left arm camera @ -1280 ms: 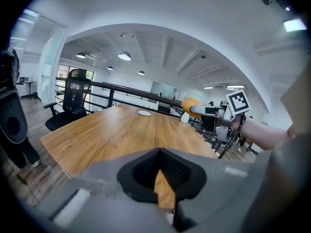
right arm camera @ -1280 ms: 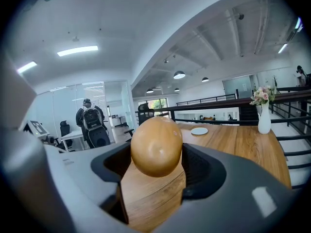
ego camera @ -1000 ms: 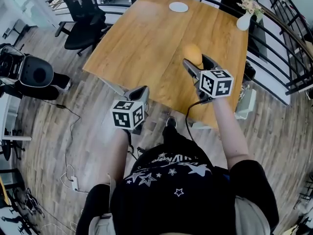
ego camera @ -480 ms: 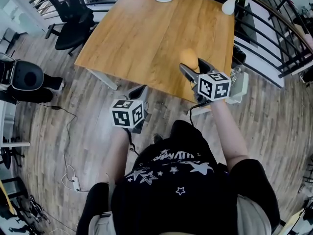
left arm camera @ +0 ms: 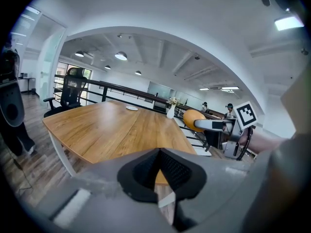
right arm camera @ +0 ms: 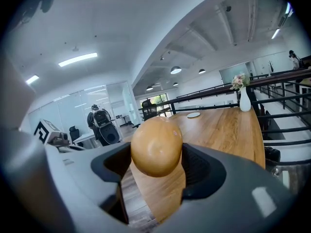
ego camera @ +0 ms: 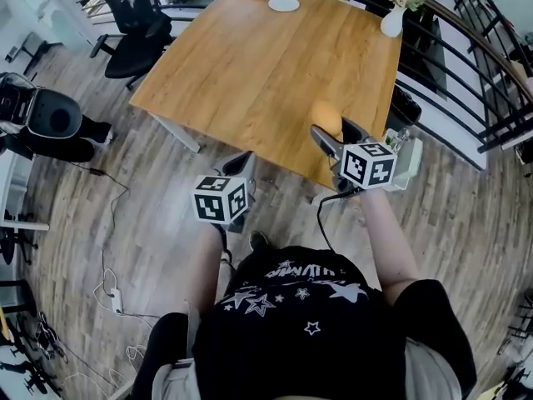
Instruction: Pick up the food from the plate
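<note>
Bread roll [ego camera: 327, 117] stays clamped between your right gripper's [ego camera: 332, 127] jaws, now drawn back to the table's [ego camera: 250, 65] near edge, well apart from the plate [ego camera: 284, 4] (pickup looks done). Your left gripper [ego camera: 242, 163] hangs closed, empty.

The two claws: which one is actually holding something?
The right claw: a round orange-brown piece of food sits clamped between its jaws. The left claw is closed with nothing in it.
</note>
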The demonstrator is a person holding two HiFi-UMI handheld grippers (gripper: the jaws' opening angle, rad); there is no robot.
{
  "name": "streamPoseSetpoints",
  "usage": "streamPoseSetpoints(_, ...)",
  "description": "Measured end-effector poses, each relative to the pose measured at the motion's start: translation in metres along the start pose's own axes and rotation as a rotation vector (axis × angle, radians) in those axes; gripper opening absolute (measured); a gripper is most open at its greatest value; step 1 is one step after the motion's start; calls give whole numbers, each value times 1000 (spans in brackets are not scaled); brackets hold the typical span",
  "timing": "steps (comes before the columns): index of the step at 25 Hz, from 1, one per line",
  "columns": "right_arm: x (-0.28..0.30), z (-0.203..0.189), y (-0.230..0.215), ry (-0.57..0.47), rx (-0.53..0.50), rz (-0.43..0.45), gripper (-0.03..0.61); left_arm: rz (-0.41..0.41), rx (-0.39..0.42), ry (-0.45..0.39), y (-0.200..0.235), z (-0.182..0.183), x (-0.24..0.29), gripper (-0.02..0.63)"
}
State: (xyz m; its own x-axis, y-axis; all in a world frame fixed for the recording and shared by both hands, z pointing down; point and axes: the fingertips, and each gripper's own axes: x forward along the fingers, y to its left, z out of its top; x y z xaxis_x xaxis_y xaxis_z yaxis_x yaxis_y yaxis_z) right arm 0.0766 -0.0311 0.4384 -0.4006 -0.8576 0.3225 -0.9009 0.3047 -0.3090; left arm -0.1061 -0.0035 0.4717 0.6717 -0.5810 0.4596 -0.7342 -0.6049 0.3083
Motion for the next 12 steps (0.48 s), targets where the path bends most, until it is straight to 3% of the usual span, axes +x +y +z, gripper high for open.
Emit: streamPoseSetpoints(12,-119,-36,-67,33,29,44,325,37,-34,25,-128,-43,22,0)
